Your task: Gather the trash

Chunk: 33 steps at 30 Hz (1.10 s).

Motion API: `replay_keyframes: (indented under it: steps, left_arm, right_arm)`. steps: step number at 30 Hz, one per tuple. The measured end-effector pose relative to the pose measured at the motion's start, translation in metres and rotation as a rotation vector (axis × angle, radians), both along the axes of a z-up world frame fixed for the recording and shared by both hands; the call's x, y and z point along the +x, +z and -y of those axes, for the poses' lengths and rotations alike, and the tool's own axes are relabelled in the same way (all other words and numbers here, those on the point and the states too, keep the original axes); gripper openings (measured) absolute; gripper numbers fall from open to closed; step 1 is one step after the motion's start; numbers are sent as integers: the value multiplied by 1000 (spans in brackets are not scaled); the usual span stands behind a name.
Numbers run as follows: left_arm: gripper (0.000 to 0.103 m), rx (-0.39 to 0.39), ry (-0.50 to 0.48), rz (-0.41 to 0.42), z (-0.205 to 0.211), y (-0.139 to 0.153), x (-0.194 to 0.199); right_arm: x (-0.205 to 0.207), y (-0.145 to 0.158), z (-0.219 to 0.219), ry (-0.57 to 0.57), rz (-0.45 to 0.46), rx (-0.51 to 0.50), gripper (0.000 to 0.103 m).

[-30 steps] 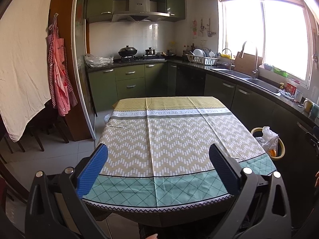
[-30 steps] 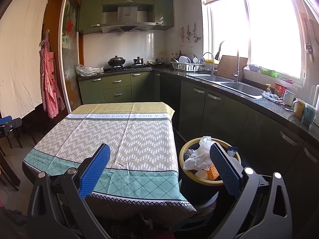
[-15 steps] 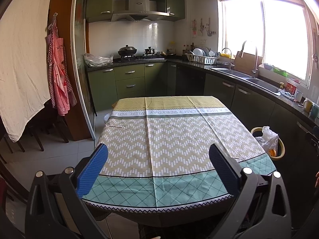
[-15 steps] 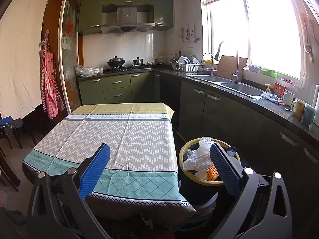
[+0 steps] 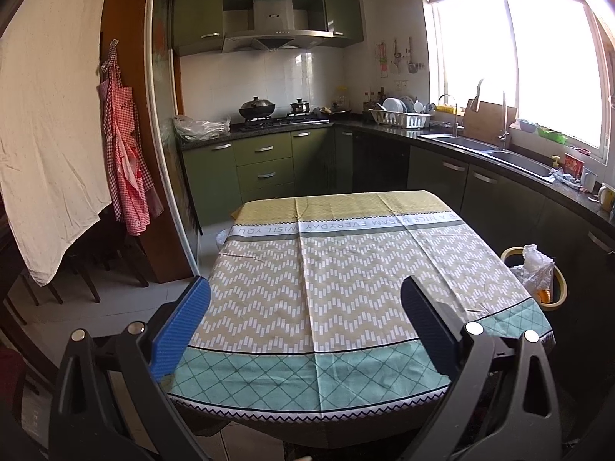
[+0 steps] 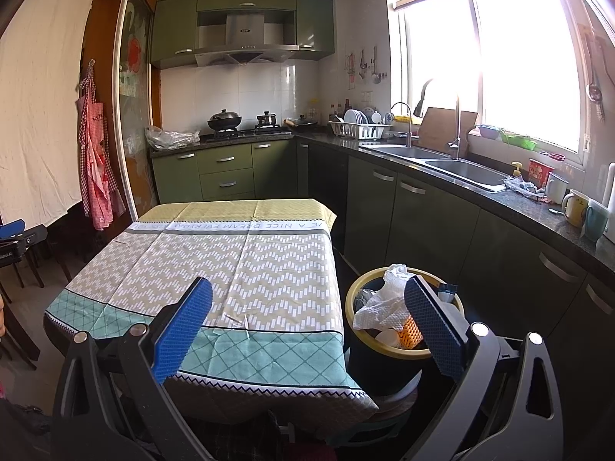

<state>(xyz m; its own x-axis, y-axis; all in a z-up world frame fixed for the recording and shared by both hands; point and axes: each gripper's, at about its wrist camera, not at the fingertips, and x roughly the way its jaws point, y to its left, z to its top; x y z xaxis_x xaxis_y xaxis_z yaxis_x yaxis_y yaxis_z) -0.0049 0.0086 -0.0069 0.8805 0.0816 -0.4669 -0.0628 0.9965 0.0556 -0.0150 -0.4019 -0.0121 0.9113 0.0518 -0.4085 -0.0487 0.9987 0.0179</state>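
Left gripper with blue-padded black fingers point(image 5: 305, 319): spread wide, holding nothing, poised over the near edge of the table draped in a yellow, zigzag-patterned and teal cloth point(image 5: 346, 269), with a red checked apron point(image 5: 125, 161) hanging at far left. Right gripper of the same blue-padded make point(image 6: 307, 322): likewise spread wide and empty, straddling the cloth's near right corner and the round yellow-rimmed black trash bin point(image 6: 384, 345) standing just beside the table. Inside the bin: crumpled white paper towel point(image 6: 384, 303), an orange netted piece point(image 6: 410, 332), other scraps too small to tell.
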Motion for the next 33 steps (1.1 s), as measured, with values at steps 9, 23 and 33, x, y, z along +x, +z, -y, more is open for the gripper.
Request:
replay_keyframes:
  steps: [9,23,33]
  left_arm:
    - [95,-6,-6,-18,-1,-3,3]
    - [95,-4,-15,-35,2,-5,4]
    - [96,-29,-25,-40,2,-6,5]
  right_arm:
    - [1,0,1,0,-2,0,99]
    - [2,-1,2,1,-5,1,99]
    - [3,-2,1,4,-10,-3,99]
